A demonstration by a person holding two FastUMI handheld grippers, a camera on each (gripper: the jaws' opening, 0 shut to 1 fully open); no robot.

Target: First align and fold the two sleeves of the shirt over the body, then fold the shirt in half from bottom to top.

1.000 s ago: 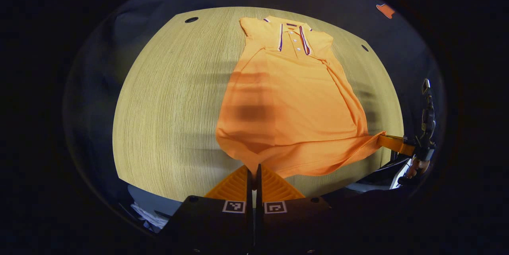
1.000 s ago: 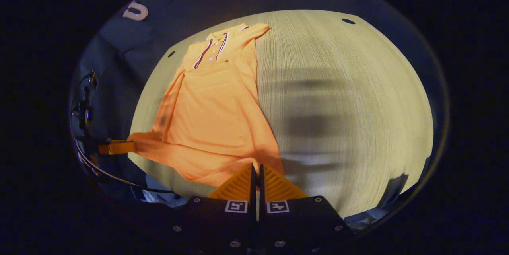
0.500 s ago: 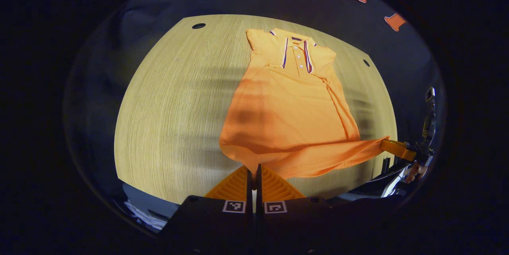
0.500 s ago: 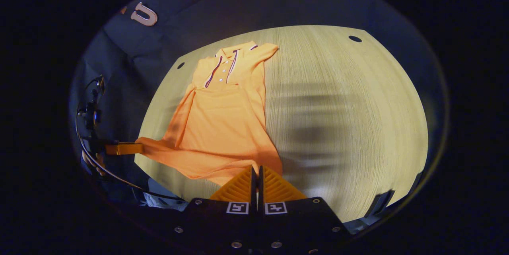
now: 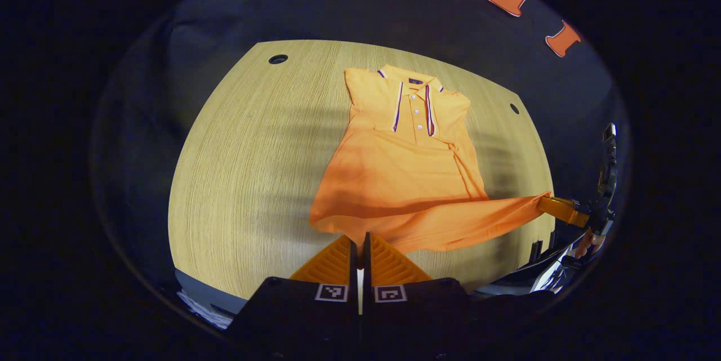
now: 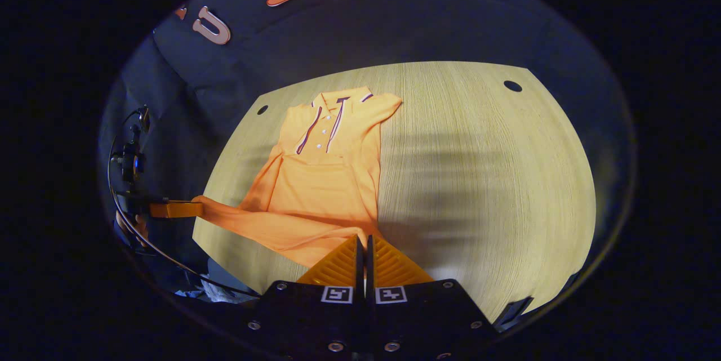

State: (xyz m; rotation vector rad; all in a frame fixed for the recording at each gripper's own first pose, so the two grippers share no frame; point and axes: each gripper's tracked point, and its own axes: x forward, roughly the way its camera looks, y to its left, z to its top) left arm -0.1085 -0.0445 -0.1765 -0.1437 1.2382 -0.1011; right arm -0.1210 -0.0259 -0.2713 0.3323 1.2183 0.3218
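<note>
Orange polo shirt lies collar-up toward the counter's far edge. Left gripper and right gripper each pinch a hem corner, raised near the counter's near edge, apparently ready for the bottom-to-top fold.

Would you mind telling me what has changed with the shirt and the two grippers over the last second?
Both grippers have carried the bottom hem of the orange shirt up and toward the collar: the lifted hem now hangs higher, and less of the body lies flat on the table. Nothing was taken or released. The left gripper and right gripper each stay clamped on a hem corner, and the collar end has not shifted on the table.
</note>
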